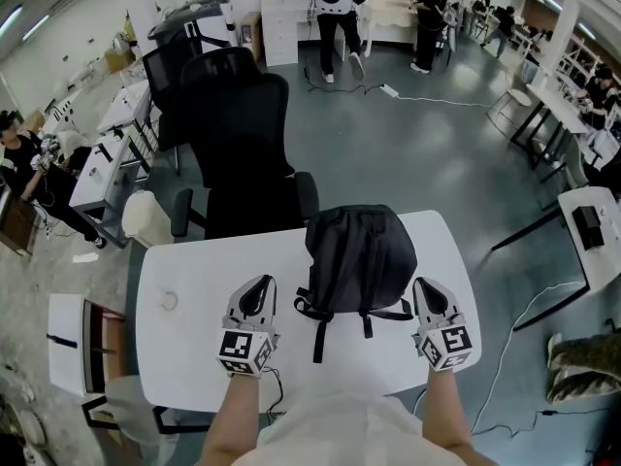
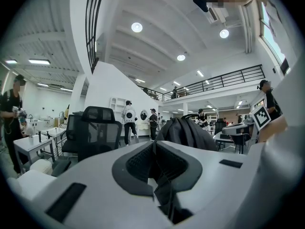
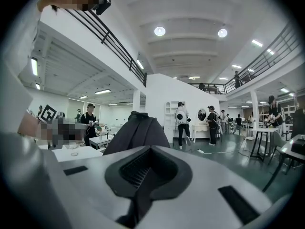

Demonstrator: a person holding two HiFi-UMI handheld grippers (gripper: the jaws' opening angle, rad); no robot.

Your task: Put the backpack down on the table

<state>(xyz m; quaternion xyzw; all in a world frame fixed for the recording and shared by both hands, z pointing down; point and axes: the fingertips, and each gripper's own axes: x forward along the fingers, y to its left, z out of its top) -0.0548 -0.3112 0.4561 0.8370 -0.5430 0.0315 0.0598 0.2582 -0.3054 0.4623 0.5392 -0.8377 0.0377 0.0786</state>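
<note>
The black backpack [image 1: 359,255] lies on the white table [image 1: 194,343], toward its far edge. Its loose straps [image 1: 318,330] trail across the tabletop toward the person.

The left gripper [image 1: 258,287] sits just beside the pack's left side and the right gripper [image 1: 427,291] just beside its right. Both are near the pack but apart from it. Each gripper has its jaws clenched together with nothing between them, and the straps lie in the space between the two.

In the left gripper view the pack [image 2: 187,132] rises right of the closed left gripper [image 2: 153,146]. In the right gripper view it [image 3: 138,131] rises left of the closed right gripper [image 3: 150,152].

A small ring-shaped thing [image 1: 170,301] rests on the table well left of the left gripper. A black office chair [image 1: 238,144] stands against the table's far edge, directly behind the pack. A cream stool [image 1: 146,219] is at the chair's left. More white tables [image 1: 109,153] stand left of it, and people [image 1: 335,8] stand far back.
</note>
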